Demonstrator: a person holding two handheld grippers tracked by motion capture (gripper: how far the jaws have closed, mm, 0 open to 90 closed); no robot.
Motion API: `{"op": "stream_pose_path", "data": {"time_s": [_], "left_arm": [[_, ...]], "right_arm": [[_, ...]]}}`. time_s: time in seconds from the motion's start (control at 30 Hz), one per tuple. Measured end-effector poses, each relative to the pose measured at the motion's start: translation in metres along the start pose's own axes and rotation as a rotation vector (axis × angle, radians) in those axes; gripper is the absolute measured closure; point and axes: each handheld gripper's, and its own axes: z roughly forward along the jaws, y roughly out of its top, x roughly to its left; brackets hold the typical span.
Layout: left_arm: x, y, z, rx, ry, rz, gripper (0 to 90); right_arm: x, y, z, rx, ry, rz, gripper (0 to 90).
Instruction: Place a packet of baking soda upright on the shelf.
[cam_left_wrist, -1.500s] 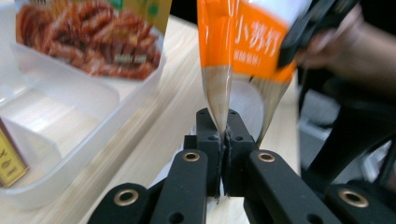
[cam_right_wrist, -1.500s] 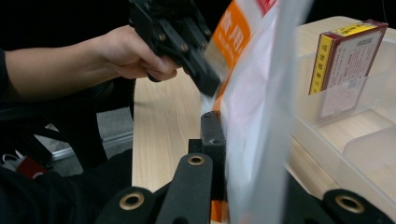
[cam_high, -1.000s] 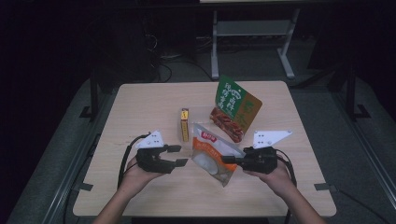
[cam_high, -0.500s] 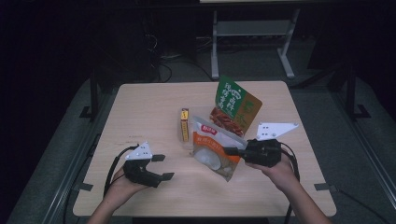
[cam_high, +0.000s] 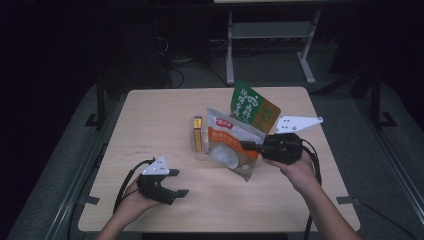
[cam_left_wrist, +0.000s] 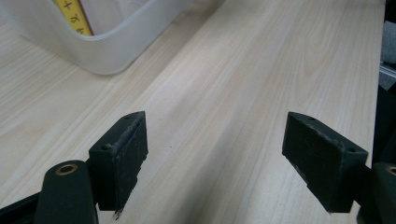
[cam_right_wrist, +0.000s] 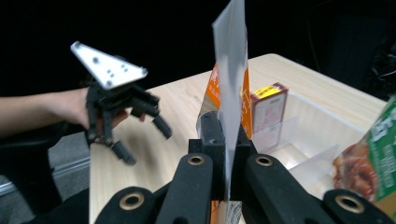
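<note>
An orange-and-white snack pouch (cam_high: 227, 149) stands upright, lifted at the table's middle, with my right gripper (cam_high: 246, 145) shut on its right edge. In the right gripper view the jaws (cam_right_wrist: 223, 128) pinch the pouch's thin edge (cam_right_wrist: 229, 70). My left gripper (cam_high: 179, 183) rests low near the front left of the table, apart from the pouch. Its jaws have just been opening and hold nothing; bare wood shows between them (cam_left_wrist: 215, 158). Its open fingers also appear in the right gripper view (cam_right_wrist: 140, 135).
A clear plastic tub (cam_left_wrist: 107, 51) (cam_right_wrist: 303, 126) holds a yellow box (cam_high: 198, 134) (cam_right_wrist: 266, 109). A green snack pouch (cam_high: 252, 109) (cam_right_wrist: 373, 163) stands behind the held one. Table edges lie close to both hands.
My left gripper has let go of the pouch, opened, and drawn back left toward the front edge. The right gripper has raised the pouch more upright.
</note>
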Motion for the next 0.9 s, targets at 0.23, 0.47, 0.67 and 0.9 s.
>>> {"op": "stream_pose_path", "data": {"time_s": [0.23,0.47,0.67,0.9], "left_arm": [[0.001,-0.001,0.001,-0.001,-0.002,-0.011,21.9],[0.001,-0.001,-0.001,-0.005,0.001,-0.013,21.9],[0.003,-0.001,-0.001,-0.007,0.003,-0.013,21.9],[0.003,-0.002,-0.001,0.001,0.000,-0.007,21.8]], "right_arm": [[-0.010,0.016,0.009,-0.004,-0.060,0.026,90.0],[-0.021,0.031,0.025,-0.009,-0.142,0.051,90.0],[-0.032,0.036,0.040,-0.013,-0.202,0.092,90.0],[-0.041,0.038,0.059,-0.012,-0.248,0.146,90.0]]}}
